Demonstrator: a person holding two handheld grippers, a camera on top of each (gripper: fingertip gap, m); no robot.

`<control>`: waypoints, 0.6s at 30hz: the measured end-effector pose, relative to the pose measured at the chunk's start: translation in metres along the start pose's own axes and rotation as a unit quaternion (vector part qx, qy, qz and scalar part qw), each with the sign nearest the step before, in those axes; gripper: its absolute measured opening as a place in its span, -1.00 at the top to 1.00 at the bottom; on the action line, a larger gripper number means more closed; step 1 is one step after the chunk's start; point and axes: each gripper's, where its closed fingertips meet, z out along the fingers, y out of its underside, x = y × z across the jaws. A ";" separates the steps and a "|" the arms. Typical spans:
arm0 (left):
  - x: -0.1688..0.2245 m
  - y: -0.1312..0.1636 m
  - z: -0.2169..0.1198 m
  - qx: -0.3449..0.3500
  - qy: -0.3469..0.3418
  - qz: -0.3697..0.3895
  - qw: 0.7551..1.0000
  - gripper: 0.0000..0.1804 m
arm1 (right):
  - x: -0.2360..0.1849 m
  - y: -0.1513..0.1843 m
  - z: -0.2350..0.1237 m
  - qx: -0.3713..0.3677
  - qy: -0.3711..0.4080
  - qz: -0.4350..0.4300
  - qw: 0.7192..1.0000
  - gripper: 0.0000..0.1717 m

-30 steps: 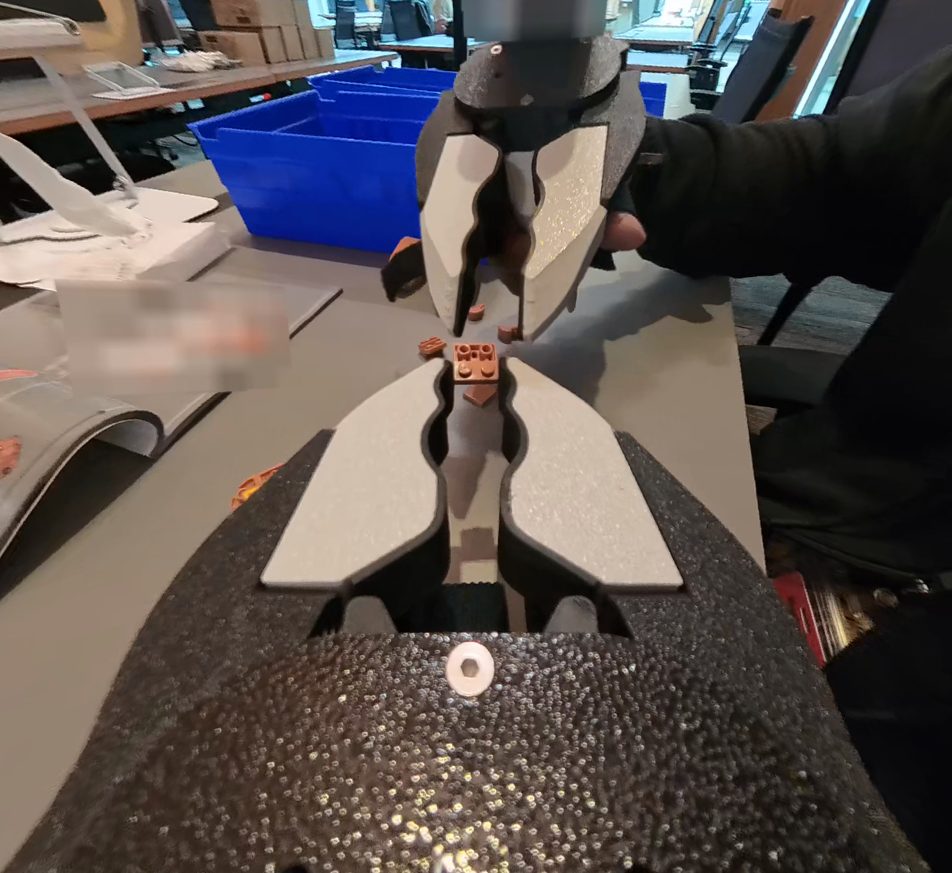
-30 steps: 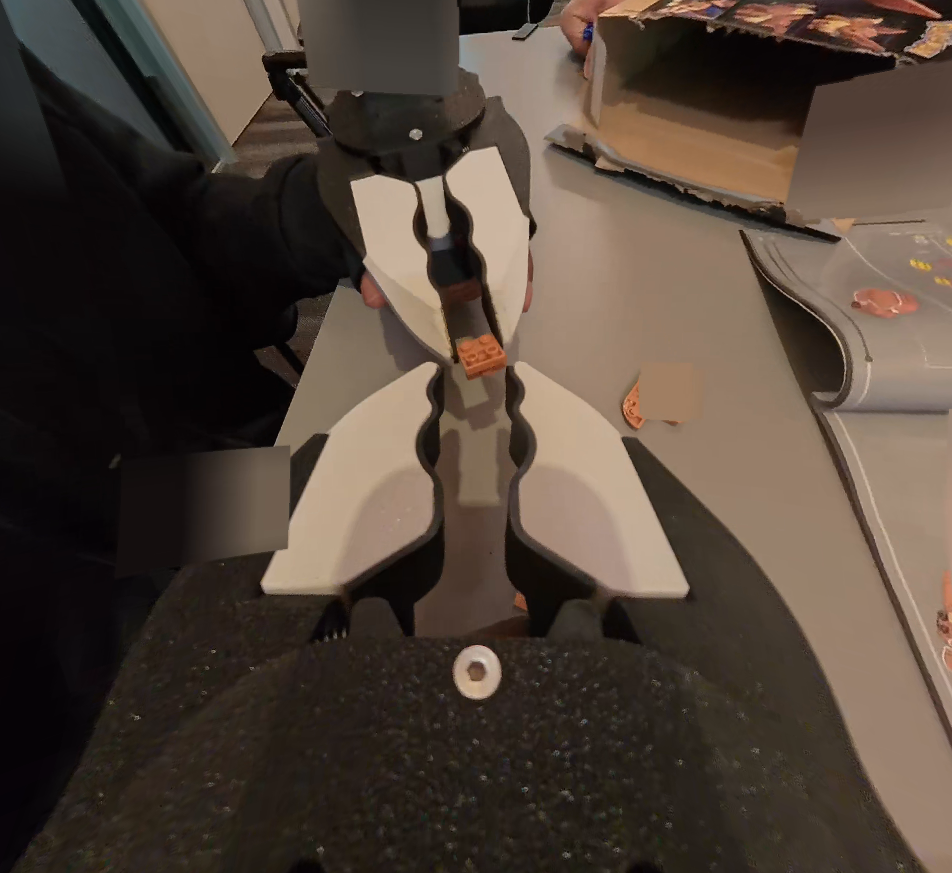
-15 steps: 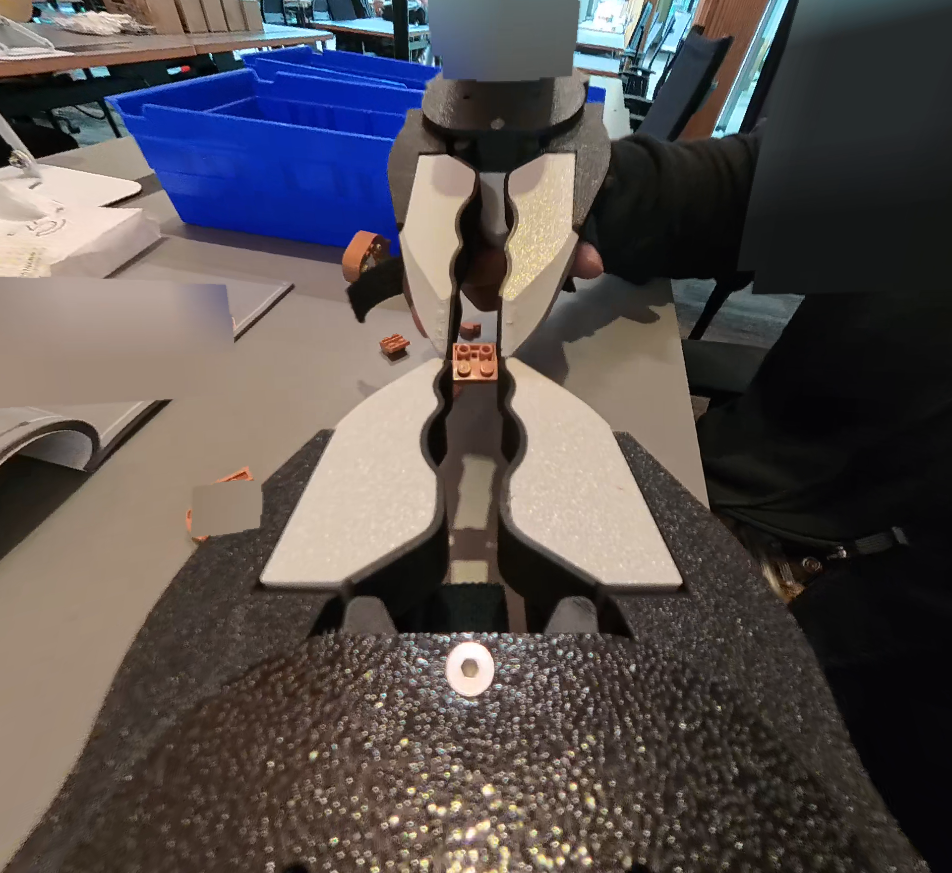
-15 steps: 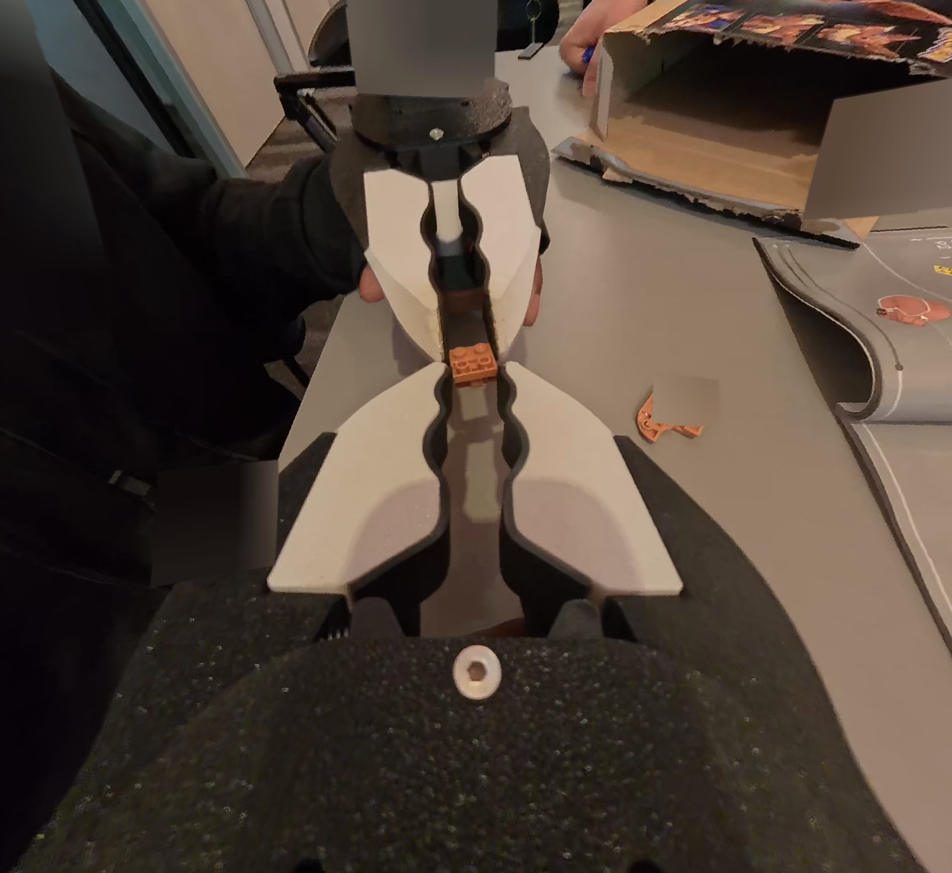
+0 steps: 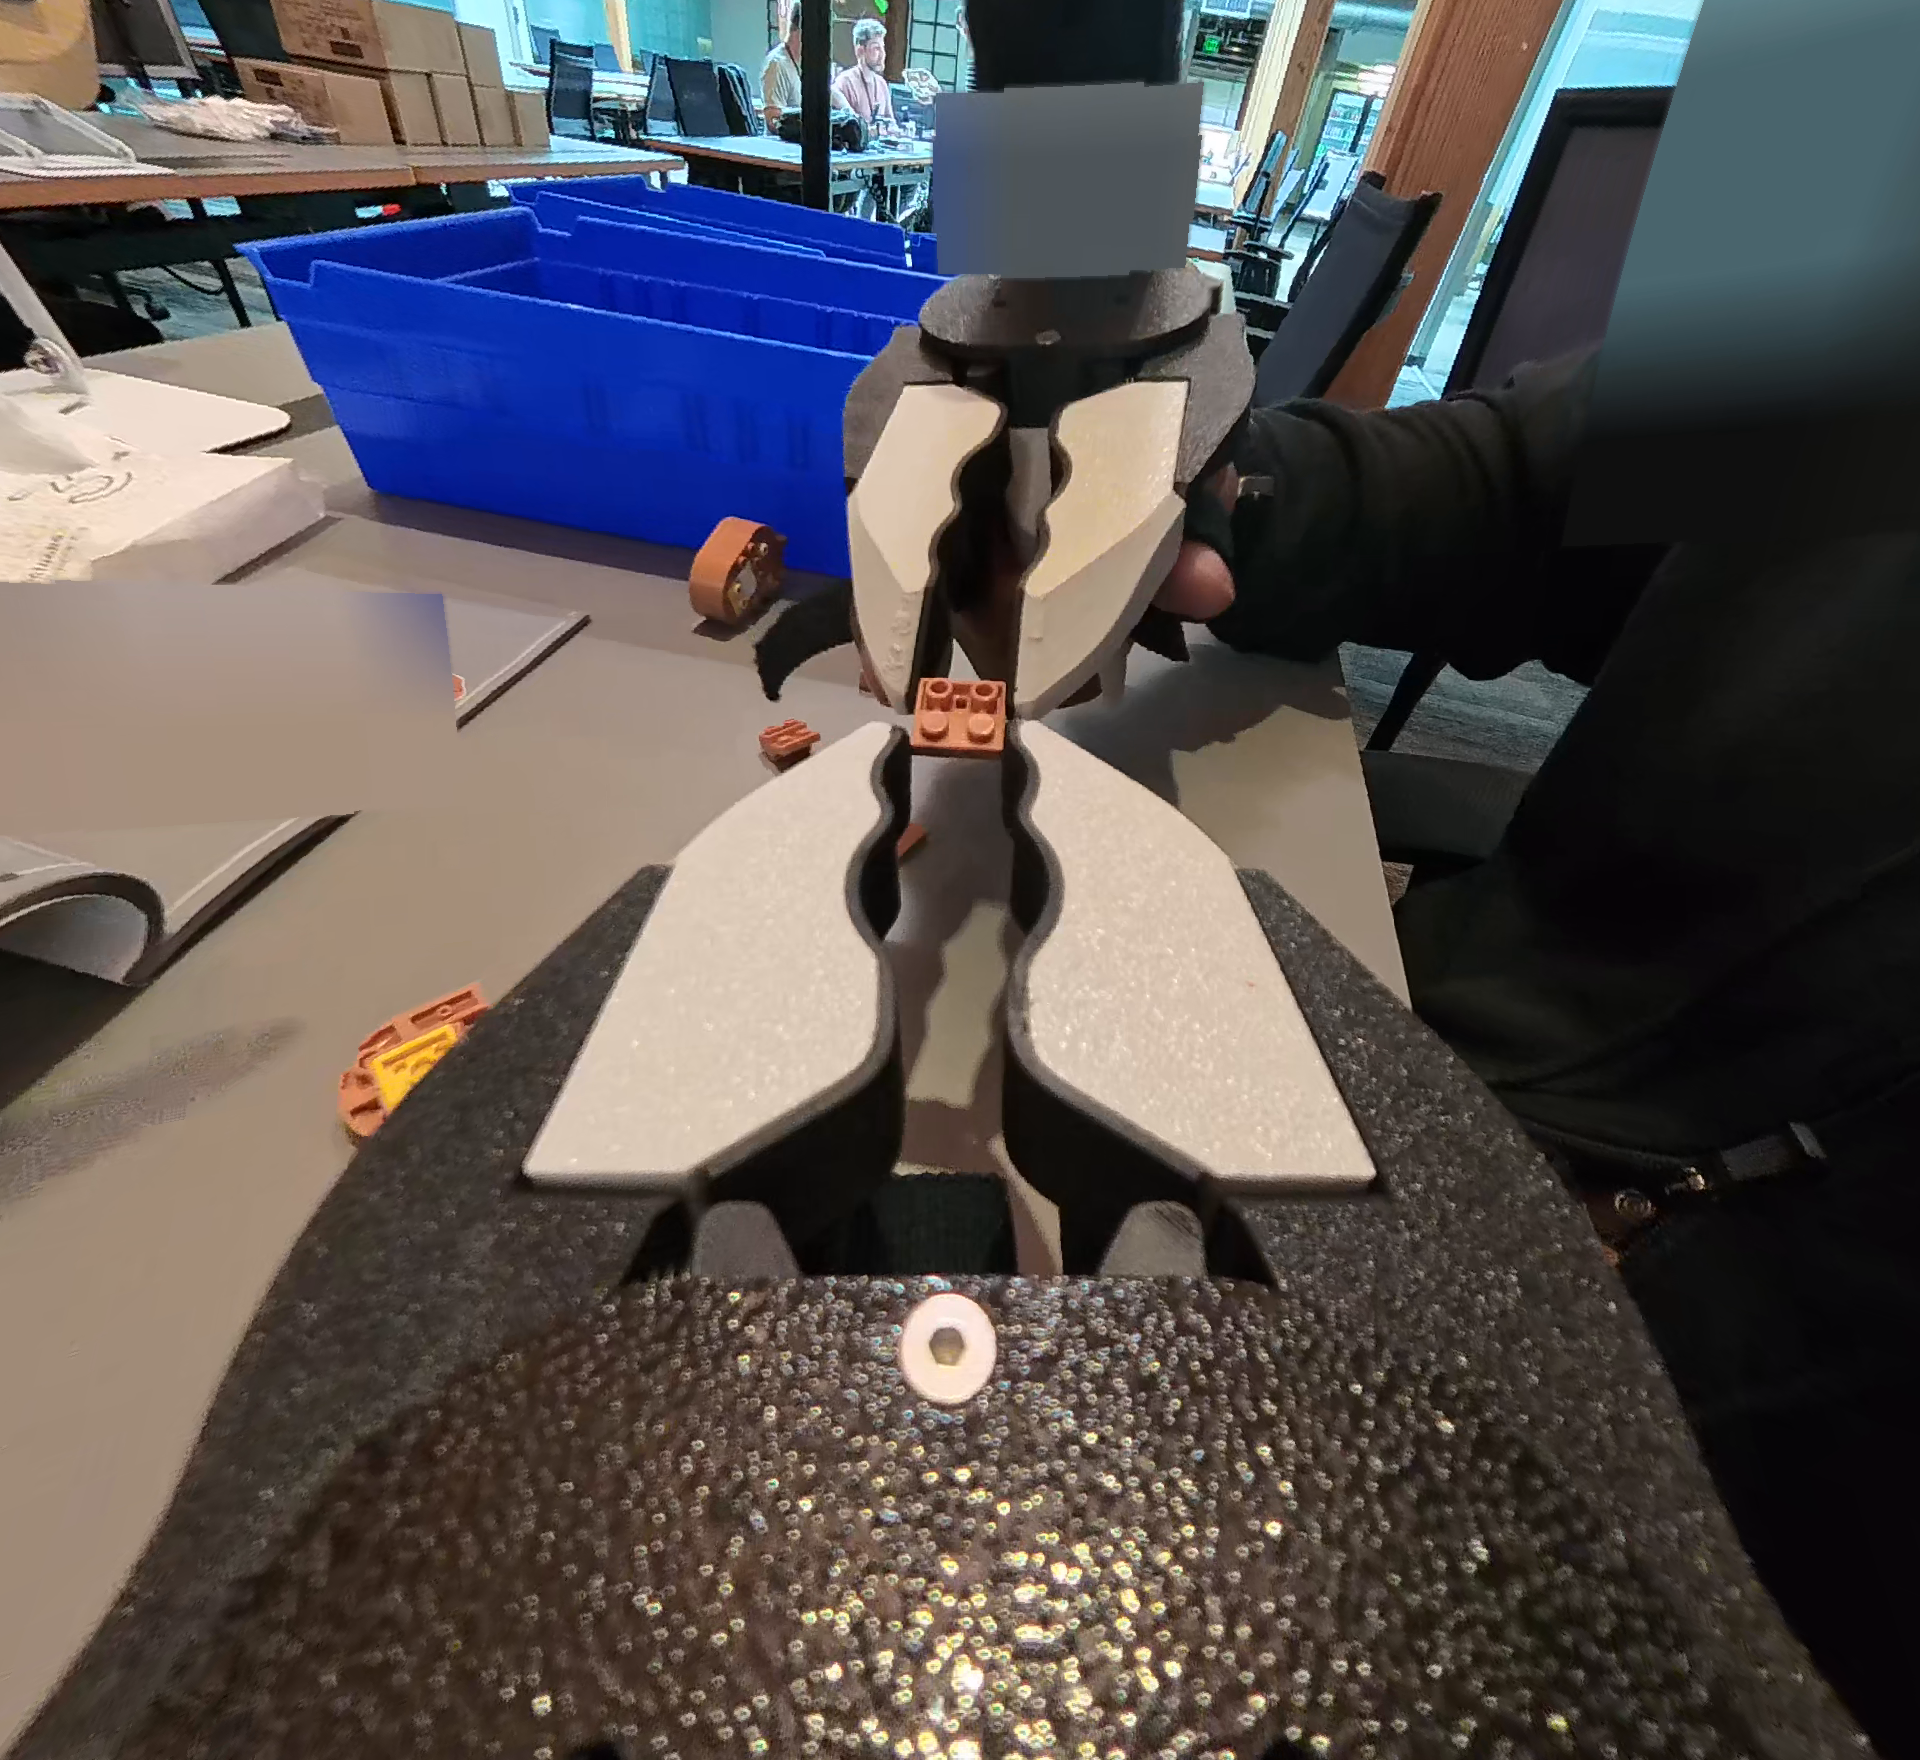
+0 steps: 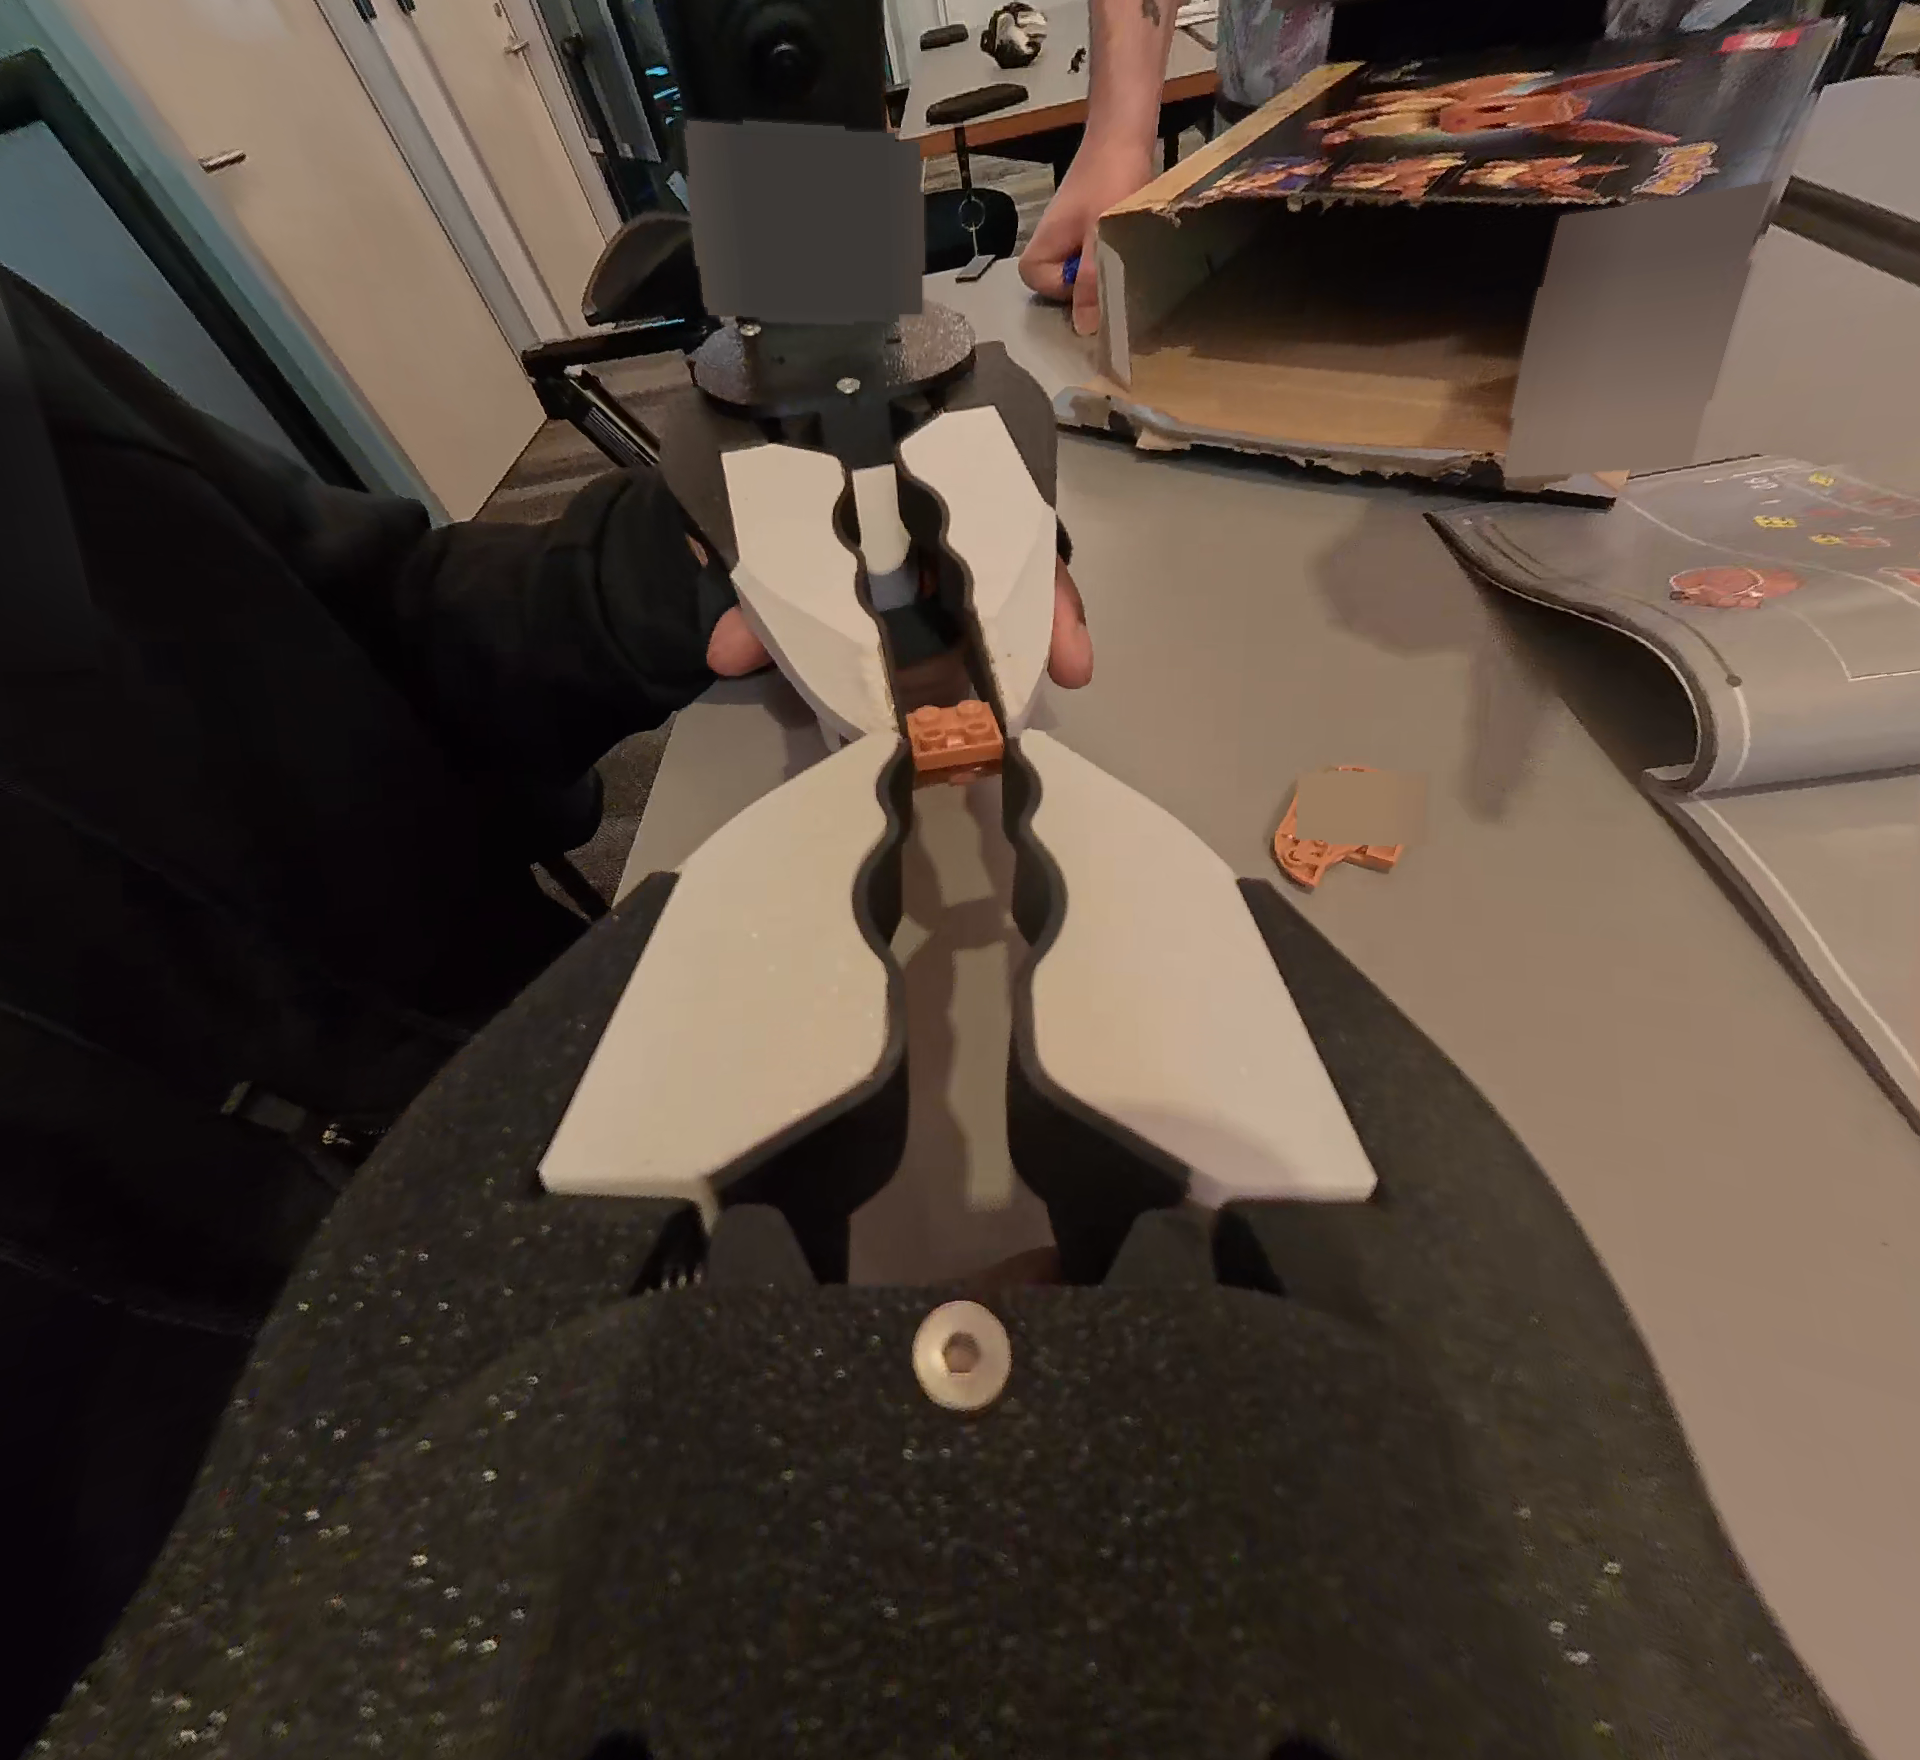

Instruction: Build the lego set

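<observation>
Left wrist view shows both pairs of fingers, left gripper point(image 5: 958, 742) and right gripper point(image 5: 961, 697), pinching one small brown brick point(image 5: 960, 719) by its flat sides above the surface's point(image 5: 582, 837) right edge; probably light, rigid, slippery.

Each tool point(image 5: 958, 734) has a black, pebbled, glittery body with a silver hex screw point(image 5: 945, 1345) at lower centre, and two pale grey fingers point(image 5: 748, 972) with wavy black inner edges. The hand point(image 6: 582, 588) at centre left wears a black fingerless glove and black sleeve.
</observation>
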 end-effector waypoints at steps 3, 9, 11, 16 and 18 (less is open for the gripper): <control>0.002 0.000 0.001 0.000 0.006 -0.001 1.000 0.82 | -0.002 0.000 0.000 0.001 -0.002 0.001 1.000 0.81; 0.005 0.002 0.003 0.004 0.017 -0.006 1.000 0.82 | -0.005 0.002 -0.001 0.005 -0.002 0.006 1.000 0.81; 0.006 0.003 0.003 0.003 0.021 -0.007 1.000 0.82 | -0.006 0.004 -0.001 0.006 -0.003 0.008 1.000 0.81; 0.008 0.005 0.004 -0.005 0.027 -0.002 1.000 0.82 | -0.007 0.006 -0.001 0.012 0.004 0.016 1.000 0.81; 0.009 0.005 0.005 -0.007 0.026 0.004 1.000 0.82 | -0.007 0.007 -0.002 0.021 0.012 0.021 0.999 0.81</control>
